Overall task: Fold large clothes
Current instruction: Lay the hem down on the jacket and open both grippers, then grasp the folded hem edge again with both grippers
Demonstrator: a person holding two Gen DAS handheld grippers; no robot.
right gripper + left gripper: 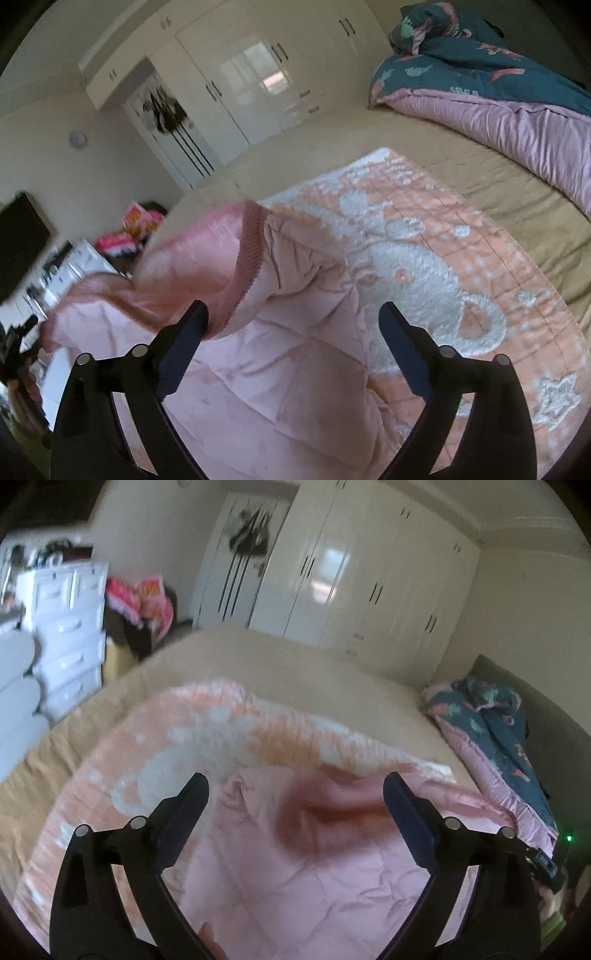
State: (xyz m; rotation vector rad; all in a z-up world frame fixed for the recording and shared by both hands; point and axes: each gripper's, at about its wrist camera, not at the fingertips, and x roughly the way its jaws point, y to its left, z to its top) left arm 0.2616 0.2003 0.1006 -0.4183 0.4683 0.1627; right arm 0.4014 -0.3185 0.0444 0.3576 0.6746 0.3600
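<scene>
A pink quilted jacket [317,867] lies on an orange-and-white fleece blanket [155,746] spread over the bed. My left gripper [295,794] is open just above the jacket, fingers either side of a blurred, raised fold. In the right wrist view the jacket [280,369] lies at the blanket's [443,258] left side, with a sleeve lifted in the air, its ribbed cuff [247,258] upward. My right gripper [293,321] is open and holds nothing; its left finger [184,343] is next to the cuff's lower end.
The tan bed sheet [332,672] reaches to white wardrobes [351,572] behind. A teal and pink duvet [498,96] is bunched along the bed's right side. A white drawer unit [70,635] and pink bags [144,598] stand at the left.
</scene>
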